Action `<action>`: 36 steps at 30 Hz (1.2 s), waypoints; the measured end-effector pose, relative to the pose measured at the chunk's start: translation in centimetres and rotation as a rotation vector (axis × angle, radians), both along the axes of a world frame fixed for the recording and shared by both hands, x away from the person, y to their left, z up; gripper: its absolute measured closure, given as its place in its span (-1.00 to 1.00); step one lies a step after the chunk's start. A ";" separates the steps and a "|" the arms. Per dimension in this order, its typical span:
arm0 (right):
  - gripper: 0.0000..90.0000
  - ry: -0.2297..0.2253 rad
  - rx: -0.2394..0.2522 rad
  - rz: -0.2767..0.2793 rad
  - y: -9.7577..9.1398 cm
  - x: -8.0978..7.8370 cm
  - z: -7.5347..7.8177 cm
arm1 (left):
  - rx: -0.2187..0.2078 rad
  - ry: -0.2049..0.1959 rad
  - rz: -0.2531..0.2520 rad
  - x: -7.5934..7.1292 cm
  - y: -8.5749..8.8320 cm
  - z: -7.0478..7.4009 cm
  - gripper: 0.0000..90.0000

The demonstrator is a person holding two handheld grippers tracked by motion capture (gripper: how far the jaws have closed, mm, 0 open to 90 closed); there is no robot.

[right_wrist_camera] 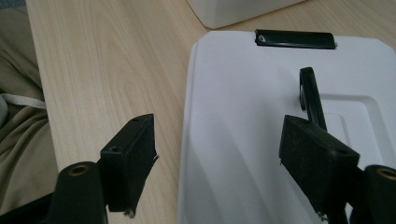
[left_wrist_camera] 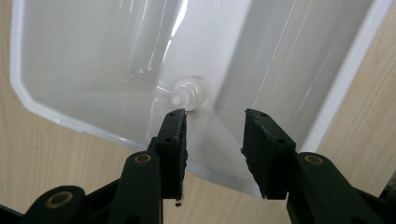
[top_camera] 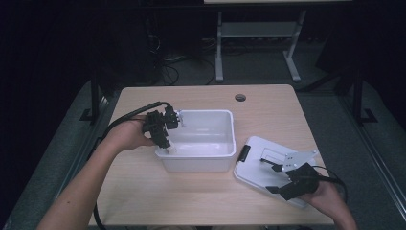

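Our left gripper (top_camera: 166,145) points down over the left half of the table (top_camera: 201,201), jaws apart and gripping nothing. Our right gripper (top_camera: 269,175) sits low by the front right corner, jaws spread wide.

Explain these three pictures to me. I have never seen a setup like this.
There is no machine here. A person holds a hand-held tool with two black jaws in each hand, and each tool carries a camera.

The high view looks down on a wooden table from above. The other two views look along each tool's own jaws.

On the table stand an open white tub and, beside it, its flat white lid with a black latch. A small white bottle lies inside the tub.

The left gripper hangs over the tub's rim, jaws apart, holding nothing. The right gripper is over the lid's edge, jaws also apart and empty.
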State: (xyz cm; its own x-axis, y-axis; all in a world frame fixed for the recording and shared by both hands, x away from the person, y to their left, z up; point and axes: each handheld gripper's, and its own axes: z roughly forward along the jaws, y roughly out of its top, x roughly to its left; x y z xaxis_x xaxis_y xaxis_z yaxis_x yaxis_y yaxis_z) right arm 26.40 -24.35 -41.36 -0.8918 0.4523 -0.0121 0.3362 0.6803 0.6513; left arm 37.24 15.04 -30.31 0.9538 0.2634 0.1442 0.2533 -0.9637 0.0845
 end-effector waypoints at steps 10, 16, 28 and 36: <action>-0.41 -0.001 -0.001 0.000 0.1 0.0 0.0 | -0.001 -0.008 -0.005 -1.0 0.4 1.2 0.31; -0.41 0.002 -0.004 0.001 0.1 0.0 -0.1 | -0.001 -0.011 -0.003 -1.8 0.9 1.8 0.31; -0.41 -0.004 -0.008 0.006 0.1 0.0 0.0 | -0.003 -0.015 0.006 -3.3 2.2 2.1 0.28; -0.41 0.000 -0.009 0.002 0.2 -0.1 0.0 | -0.009 -0.013 0.025 -4.2 3.3 1.9 0.28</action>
